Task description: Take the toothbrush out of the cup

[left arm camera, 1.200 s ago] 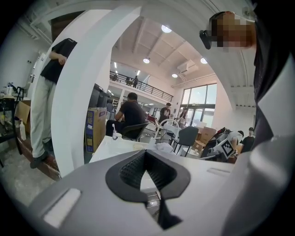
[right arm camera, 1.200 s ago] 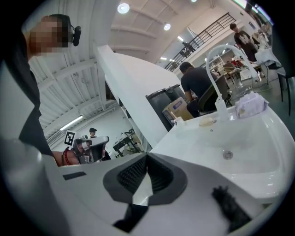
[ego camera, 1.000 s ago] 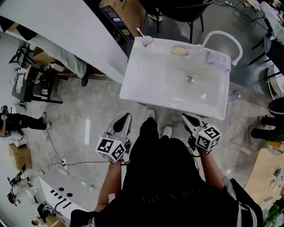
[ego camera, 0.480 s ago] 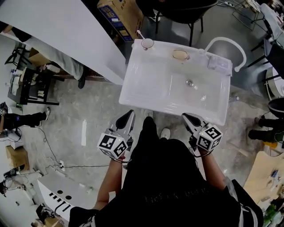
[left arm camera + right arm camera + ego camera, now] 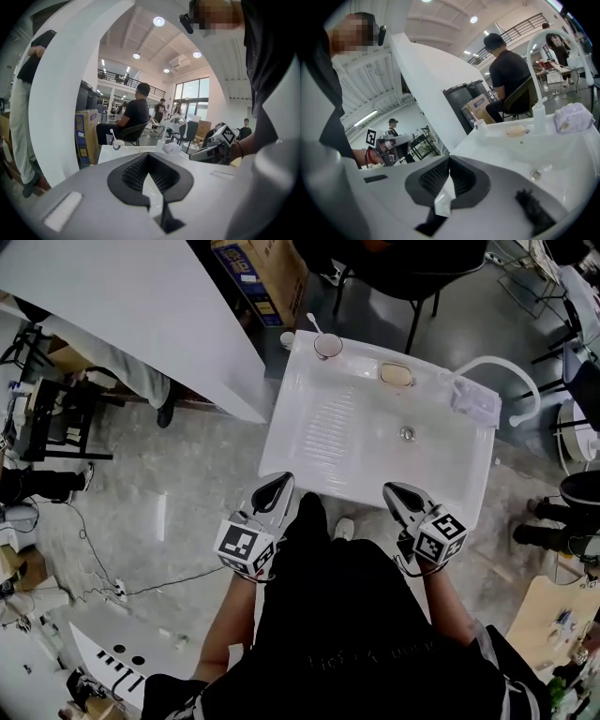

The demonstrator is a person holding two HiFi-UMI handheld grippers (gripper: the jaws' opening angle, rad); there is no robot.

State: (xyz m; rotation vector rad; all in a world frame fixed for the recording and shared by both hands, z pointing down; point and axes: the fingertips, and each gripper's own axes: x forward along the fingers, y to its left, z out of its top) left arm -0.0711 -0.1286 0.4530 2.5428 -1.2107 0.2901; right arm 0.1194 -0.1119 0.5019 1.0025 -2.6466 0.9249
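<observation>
A white cup [image 5: 327, 345] stands on the far left corner of the white sink [image 5: 309, 460], with a white toothbrush [image 5: 314, 324] leaning out of it. In the left gripper view the cup [image 5: 119, 144] and toothbrush [image 5: 112, 136] are small and far ahead. The right gripper view shows the cup [image 5: 480, 124] at the sink's back. My left gripper [image 5: 279, 484] and right gripper [image 5: 390, 491] hover at the sink's near edge, both shut and holding nothing. Their jaws [image 5: 150, 161] [image 5: 449, 161] point towards the basin.
A bar of soap [image 5: 397, 374] lies on the back rim, with a curved white faucet [image 5: 497, 367] and a crumpled wad [image 5: 476, 401] at the back right. The drain [image 5: 407, 434] sits mid-basin. A white wall panel [image 5: 141, 306] and cardboard box [image 5: 261, 268] are to the left; seated people are beyond.
The sink has drawn nearer and shifted right in the head view. Both grippers now reach its near edge, still shut.
</observation>
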